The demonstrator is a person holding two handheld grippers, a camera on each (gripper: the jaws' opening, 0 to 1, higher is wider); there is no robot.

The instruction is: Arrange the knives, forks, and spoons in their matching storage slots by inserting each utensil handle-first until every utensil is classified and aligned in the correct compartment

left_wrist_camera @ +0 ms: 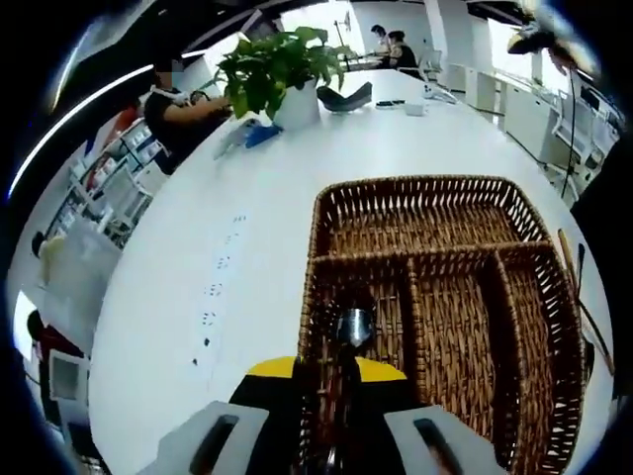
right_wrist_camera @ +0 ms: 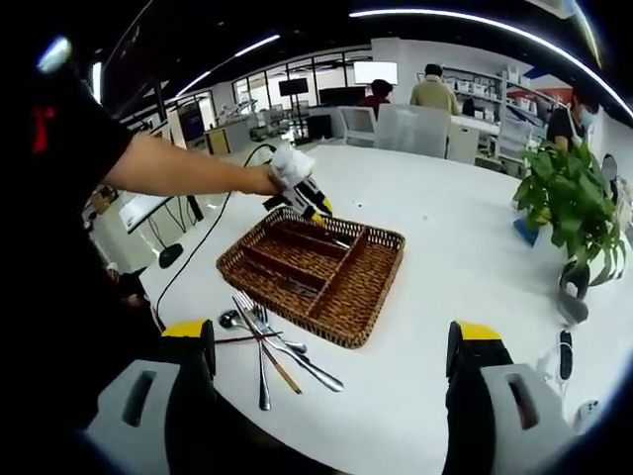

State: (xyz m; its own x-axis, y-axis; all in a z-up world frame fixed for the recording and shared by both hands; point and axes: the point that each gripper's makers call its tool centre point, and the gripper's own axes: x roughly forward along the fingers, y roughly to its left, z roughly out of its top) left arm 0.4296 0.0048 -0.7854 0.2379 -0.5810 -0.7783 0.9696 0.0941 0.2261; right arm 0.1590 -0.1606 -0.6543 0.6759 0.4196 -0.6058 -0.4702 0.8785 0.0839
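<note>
No legible writing or brand anywhere. Loose cutlery (right_wrist_camera: 265, 348), forks, a spoon and wood-handled pieces, lies on the white tabletop (right_wrist_camera: 465, 267) just outside the basket's near edge. Brown wicker basket (right_wrist_camera: 315, 272), split into compartments. Left tool (left_wrist_camera: 346, 396) pinches a metal spoon (left_wrist_camera: 353, 325) over the basket's left slot. Right tool (right_wrist_camera: 331, 381) spread wide, holding nothing. Potted plant (right_wrist_camera: 572, 198) at far right.

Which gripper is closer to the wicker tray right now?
Left. The left gripper is over the wicker tray's far edge, holding a utensil into a compartment. The right gripper hangs back from the tray's near side, open, nearer the loose cutlery pile.
</note>
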